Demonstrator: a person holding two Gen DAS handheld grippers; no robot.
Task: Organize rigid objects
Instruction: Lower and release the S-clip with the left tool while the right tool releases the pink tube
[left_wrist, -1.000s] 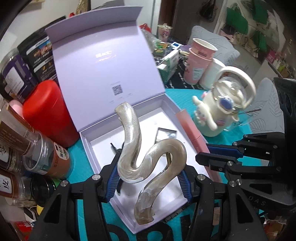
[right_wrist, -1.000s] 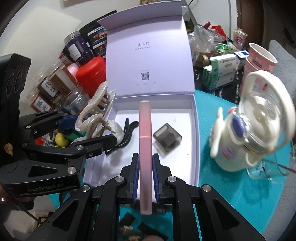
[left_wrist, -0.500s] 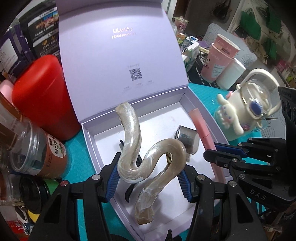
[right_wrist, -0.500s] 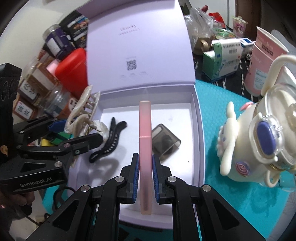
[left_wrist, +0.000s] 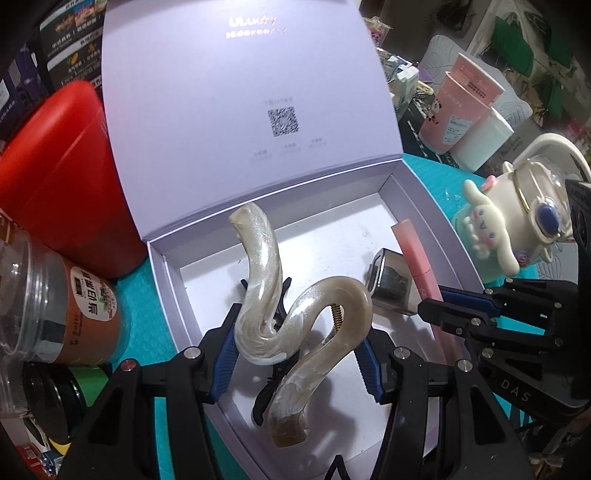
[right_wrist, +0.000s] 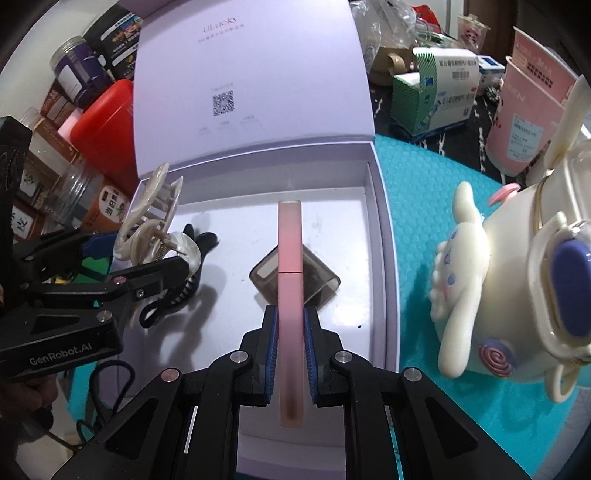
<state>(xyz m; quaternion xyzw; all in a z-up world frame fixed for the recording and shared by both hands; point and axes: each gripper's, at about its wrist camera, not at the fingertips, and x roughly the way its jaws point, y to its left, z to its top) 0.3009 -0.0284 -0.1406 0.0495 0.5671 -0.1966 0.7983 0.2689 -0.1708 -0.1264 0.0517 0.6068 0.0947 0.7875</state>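
While clamped, pink tube (right_wrist: 290, 291) between right gripper (right_wrist: 290, 314) pads.

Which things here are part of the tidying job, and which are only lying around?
Part of the job: pearl hair claw in the left gripper; pink tube in the right gripper; lavender box; black hair clip; small grey case.

Lying about: red container; spice jars; cartoon kettle; pink cups.

Pearly cream swirled hair claw (left_wrist: 295, 314), matte pink tube (right_wrist: 290, 295), pale lilac box (right_wrist: 380, 229), teal bubble-textured mat (right_wrist: 417, 192), red canister (left_wrist: 55, 177).
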